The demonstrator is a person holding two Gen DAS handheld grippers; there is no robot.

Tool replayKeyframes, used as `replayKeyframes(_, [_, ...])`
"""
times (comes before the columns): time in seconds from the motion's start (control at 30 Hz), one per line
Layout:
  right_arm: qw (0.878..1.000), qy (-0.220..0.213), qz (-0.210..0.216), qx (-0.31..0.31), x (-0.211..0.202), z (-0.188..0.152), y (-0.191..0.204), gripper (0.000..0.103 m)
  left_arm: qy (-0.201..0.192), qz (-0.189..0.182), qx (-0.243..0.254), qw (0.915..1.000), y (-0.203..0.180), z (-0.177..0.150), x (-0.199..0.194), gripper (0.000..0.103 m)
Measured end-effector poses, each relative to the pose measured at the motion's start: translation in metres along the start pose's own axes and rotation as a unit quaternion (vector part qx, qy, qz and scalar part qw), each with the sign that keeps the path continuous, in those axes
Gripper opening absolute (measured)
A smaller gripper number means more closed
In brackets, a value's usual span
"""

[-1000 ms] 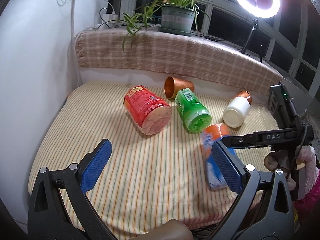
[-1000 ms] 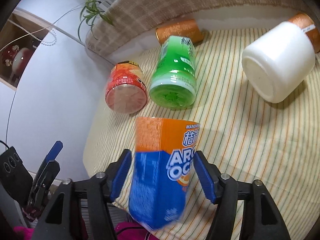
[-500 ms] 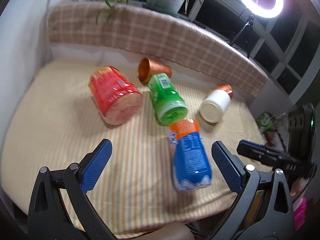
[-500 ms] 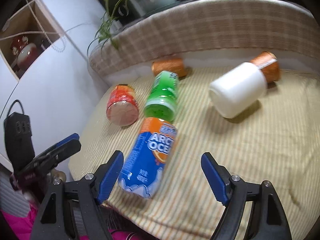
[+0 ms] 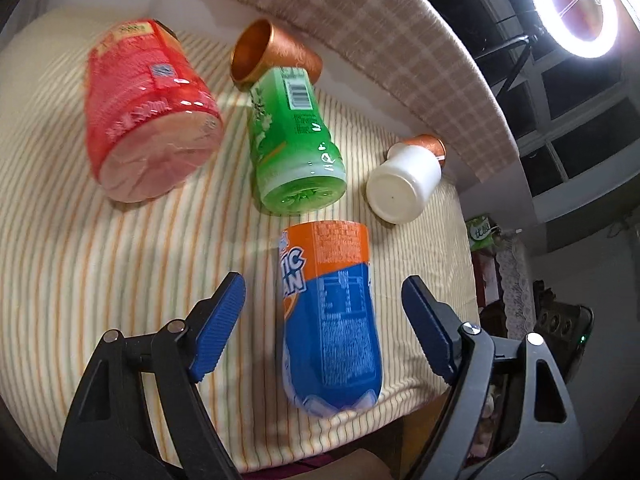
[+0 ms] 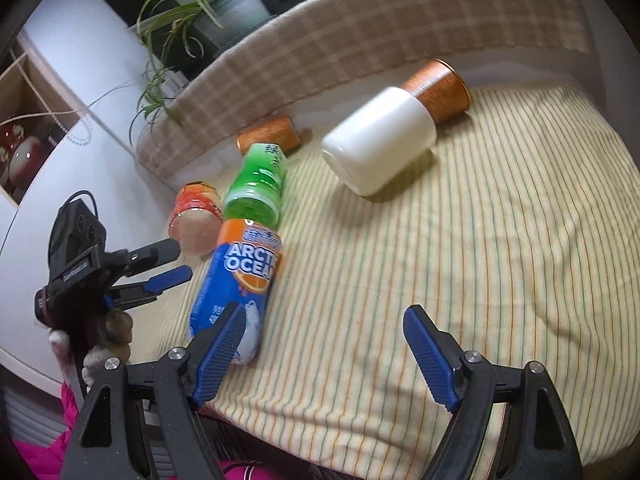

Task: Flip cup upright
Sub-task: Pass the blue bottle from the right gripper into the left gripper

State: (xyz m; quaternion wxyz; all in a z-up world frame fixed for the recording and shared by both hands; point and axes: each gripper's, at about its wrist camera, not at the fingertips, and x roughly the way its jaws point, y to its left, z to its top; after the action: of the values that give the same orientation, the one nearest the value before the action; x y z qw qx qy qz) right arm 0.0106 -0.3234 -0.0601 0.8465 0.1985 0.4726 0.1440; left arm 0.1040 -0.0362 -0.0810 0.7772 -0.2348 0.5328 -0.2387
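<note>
Several cups lie on their sides on a striped cloth. A blue and orange cup [image 5: 330, 320] lies between the open jaws of my left gripper [image 5: 324, 328], near the front edge; it also shows in the right wrist view [image 6: 236, 288]. Behind it lie a green cup [image 5: 294, 144], a red cup [image 5: 148, 108], a white cup [image 5: 404, 184] with a copper cup [image 5: 428, 146] behind it, and another copper cup [image 5: 272, 56]. My right gripper [image 6: 324, 348] is open and empty over bare cloth, right of the blue cup. My left gripper [image 6: 160, 276] shows there at the left.
A checked cushion [image 6: 360, 40] runs along the back. A potted plant [image 6: 224, 8] stands behind it. A white wall [image 6: 80, 128] is at the left. A ring light [image 5: 580, 4] shines at the far right. The striped cloth [image 6: 500, 260] drops off at the front edge.
My left gripper has moved forward and right, so the blue cup now lies between its jaws. My right gripper let go of the blue cup, which now lies flat, and drew back to the right.
</note>
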Motion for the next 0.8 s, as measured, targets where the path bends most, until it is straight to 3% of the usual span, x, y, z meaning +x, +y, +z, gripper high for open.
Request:
replayKeyframes(0.43, [1.000,-0.003,-0.002,0.007,-0.003,-0.007,-0.010,0.083,0.039,-0.003,-0.010,0.9992,-0.003,0.012,0.038,0.082])
replayKeyframes(0.7, [1.000,-0.002,-0.008,0.024,-0.004,-0.011,-0.024,0.083,0.052,0.007,-0.010,0.9986,-0.002,0.012,0.051,0.064])
replayKeyframes(0.8, [1.000,-0.003,-0.010,0.026,-0.005,-0.012,-0.025,0.083,0.049,0.010,-0.005,0.9987,-0.004,0.011,0.049,0.064])
